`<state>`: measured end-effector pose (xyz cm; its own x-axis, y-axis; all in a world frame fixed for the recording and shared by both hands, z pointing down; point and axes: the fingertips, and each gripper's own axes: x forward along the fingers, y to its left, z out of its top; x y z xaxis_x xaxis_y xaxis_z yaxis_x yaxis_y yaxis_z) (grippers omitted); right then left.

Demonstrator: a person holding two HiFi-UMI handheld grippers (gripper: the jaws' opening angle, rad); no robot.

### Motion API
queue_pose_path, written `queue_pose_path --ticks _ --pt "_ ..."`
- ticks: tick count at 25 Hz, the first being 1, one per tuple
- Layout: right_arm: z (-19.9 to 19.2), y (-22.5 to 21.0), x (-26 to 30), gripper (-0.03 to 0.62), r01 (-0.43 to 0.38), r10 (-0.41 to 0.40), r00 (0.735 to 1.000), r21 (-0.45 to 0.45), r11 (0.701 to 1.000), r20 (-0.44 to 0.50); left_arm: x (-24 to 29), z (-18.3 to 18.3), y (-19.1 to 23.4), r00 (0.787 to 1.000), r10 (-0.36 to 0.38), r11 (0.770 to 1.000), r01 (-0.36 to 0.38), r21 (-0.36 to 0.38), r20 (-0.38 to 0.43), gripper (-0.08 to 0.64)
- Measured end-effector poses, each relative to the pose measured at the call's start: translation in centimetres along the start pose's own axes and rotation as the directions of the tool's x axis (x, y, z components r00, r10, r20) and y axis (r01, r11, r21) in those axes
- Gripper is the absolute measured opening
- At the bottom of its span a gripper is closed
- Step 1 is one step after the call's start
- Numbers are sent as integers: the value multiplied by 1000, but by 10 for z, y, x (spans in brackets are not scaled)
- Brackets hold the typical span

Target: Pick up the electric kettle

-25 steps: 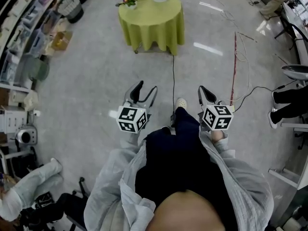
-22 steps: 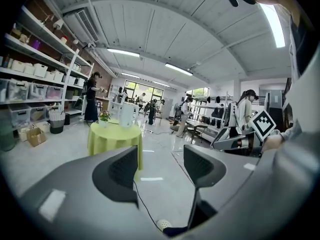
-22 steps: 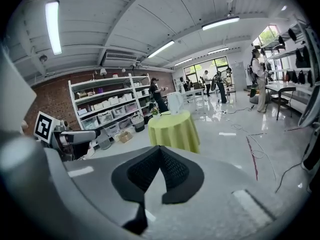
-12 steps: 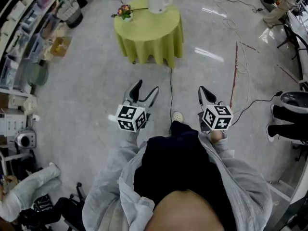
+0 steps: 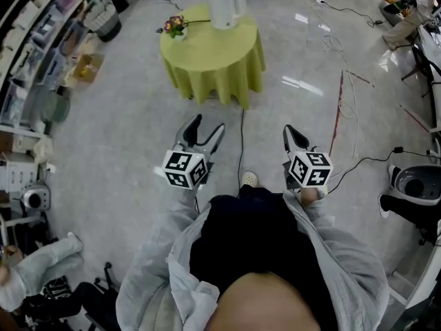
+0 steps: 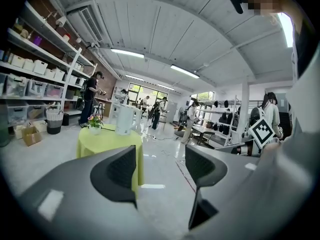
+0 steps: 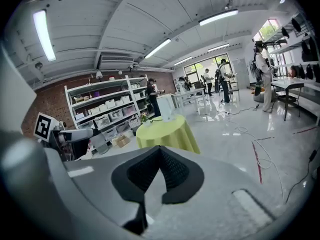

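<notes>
Walking toward white plastic electric kettle on round lime-clothed tabletop — well apart. Left hand-held gripper just been opening wide, nothing between; right hand-held gripper pinched together, empty. Best aiming left jaws at handle — approaching level.

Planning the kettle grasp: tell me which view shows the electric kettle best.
Head view: the electric kettle stands whole on the green table, handle to the right. Left gripper view shows the electric kettle small, side-on; right gripper view, smaller and washed out.

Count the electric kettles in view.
1: the white electric kettle stands at the far edge of the green table, right of the flower pot. The cluttered shelves may hide others.
</notes>
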<state>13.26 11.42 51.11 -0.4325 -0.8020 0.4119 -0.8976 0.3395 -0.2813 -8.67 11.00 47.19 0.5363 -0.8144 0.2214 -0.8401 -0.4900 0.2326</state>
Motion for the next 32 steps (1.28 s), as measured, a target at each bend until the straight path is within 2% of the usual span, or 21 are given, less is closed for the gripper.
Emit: queue_pose_path --ticks 5,14,21,27,32 --pt "-2 -9 8 2 -11 11 1000 4 1000 -19 9 -4 2 1000 30 999 -30 -17 6 311" --pt "-3 -15 7 2 -12 14 999 29 999 -36 15 -13 -3 999 27 999 -28 -32 -33 311" --pt "-14 -29 17 2 24 -21 998 67 997 -56 43 -22 -4 997 -30 999 28 -31 -70 311" --pt "6 -46 46 2 43 -38 997 86 995 -60 75 -2 14 998 -37 999 36 -26 -60 311" --pt "40 -51 92 2 36 -33 999 65 997 -43 108 16 49 998 -27 999 26 -25 -64 313"
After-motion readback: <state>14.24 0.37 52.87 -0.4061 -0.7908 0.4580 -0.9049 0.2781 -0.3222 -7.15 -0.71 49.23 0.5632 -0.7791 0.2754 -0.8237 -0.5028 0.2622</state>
